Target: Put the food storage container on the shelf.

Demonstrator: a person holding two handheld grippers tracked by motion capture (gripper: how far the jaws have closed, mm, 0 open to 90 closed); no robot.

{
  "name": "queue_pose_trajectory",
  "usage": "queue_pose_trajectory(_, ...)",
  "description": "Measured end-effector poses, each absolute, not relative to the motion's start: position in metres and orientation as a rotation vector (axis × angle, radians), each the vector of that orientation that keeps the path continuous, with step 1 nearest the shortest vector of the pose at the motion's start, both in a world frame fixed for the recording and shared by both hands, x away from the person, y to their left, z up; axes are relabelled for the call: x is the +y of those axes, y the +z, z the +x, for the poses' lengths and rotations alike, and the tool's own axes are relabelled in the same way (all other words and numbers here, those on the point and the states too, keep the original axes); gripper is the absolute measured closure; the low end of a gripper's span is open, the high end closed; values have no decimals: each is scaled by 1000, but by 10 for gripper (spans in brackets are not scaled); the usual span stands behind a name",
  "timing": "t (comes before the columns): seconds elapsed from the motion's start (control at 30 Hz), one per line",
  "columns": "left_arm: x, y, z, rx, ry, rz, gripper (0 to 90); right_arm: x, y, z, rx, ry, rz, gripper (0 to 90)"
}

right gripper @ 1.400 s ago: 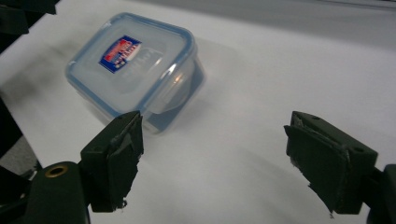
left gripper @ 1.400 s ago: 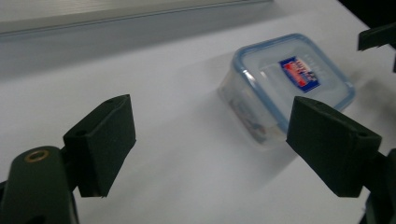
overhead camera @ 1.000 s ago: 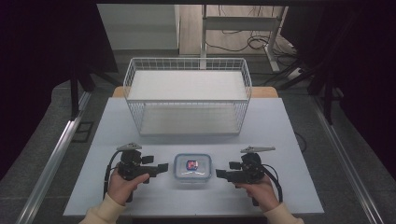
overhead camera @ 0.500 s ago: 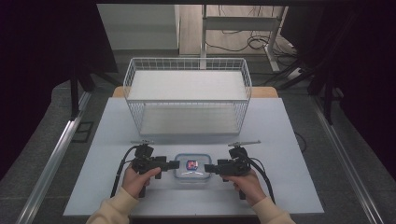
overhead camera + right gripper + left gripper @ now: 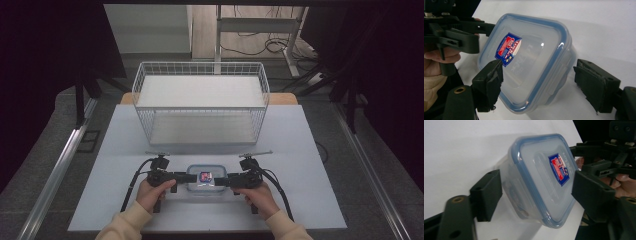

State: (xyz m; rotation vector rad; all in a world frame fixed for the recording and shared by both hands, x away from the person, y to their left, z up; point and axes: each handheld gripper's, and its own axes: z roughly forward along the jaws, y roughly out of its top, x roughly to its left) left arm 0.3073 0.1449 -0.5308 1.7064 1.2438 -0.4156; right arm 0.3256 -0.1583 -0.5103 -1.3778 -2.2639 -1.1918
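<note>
1. Spanning the scene, the white worktop (image 5: 300,150) carries an empty wire basket (image 5: 200,102) at its far side.
2. Near the front edge sits a clear lidded food container (image 5: 202,179), blue-sealed.
3. The left tool (image 5: 184,176) and right tool (image 5: 223,182) flank its ends, jaws spread and not yet clamping.
4. Judged step: bracketing for a two-sided grasp; next, both need closing evenly.

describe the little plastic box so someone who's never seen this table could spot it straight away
Start at the white wire basket at the back of the table, then come toward the person's edge. The box sits there between the two grippers: small, clear, with a blue-rimmed lid and a red and blue sticker.
</note>
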Motion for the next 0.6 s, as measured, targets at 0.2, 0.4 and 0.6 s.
queue_pose_trajectory(0.2,143,-534,307,1243,-448,1697,295,-159,-512,325,-2235,-1186,-1374,297)
queue_pose_trajectory(0.4,149,-541,305,1277,-502,1641,385,-162,-514,325,-2198,-1171,-1401,366)
queue_pose_trajectory(0.6,148,-541,305,1306,-488,1641,413,-166,-515,326,-2143,-1175,-1420,405)
